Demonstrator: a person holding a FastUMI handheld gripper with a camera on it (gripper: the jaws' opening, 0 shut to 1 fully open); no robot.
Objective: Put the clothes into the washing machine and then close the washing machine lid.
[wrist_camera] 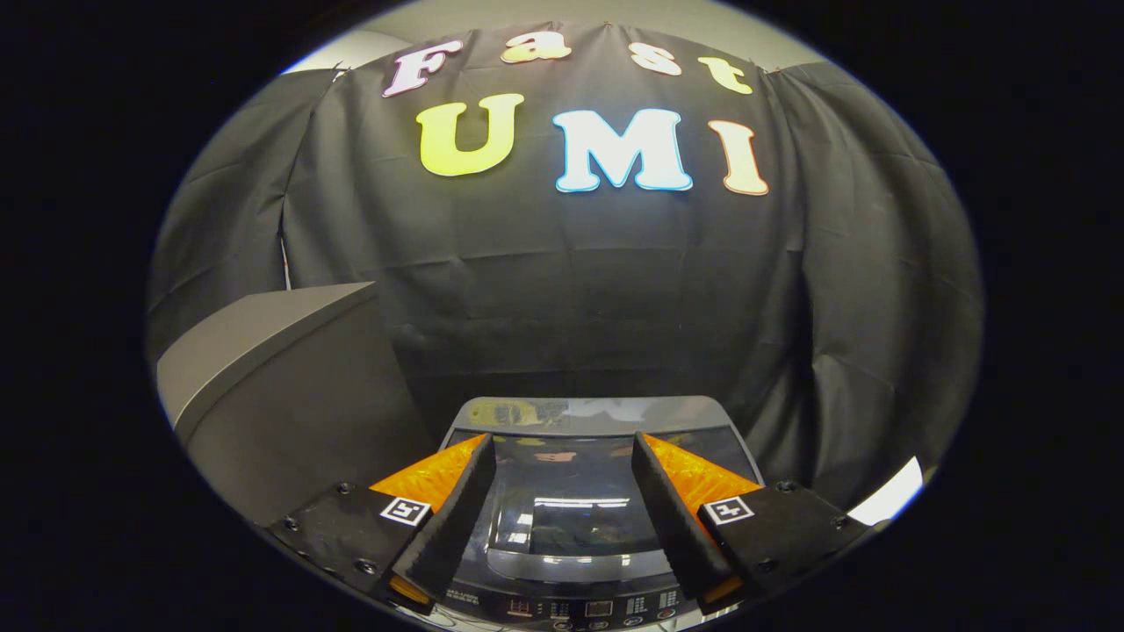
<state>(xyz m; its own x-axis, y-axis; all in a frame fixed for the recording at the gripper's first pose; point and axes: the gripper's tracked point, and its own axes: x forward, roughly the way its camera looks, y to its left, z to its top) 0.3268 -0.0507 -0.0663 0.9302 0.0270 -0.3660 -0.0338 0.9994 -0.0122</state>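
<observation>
Your gripper [562,443] hangs with fingers apart, gripping nothing; the washing machine [580,421] sits between and below them, its glossy glass lid [571,513] closed flat.

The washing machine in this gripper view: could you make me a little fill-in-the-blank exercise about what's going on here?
1. The washing machine's glass lid is ____, lying flat over the tub.
2. The gripper's fingers stand ____, with nothing held between them.
3. Beside the machine stands a ____ box.
4. The control panel sits on the machine's edge ____ to the fingers.

Missing words: closed; open; grey; nearest
</observation>
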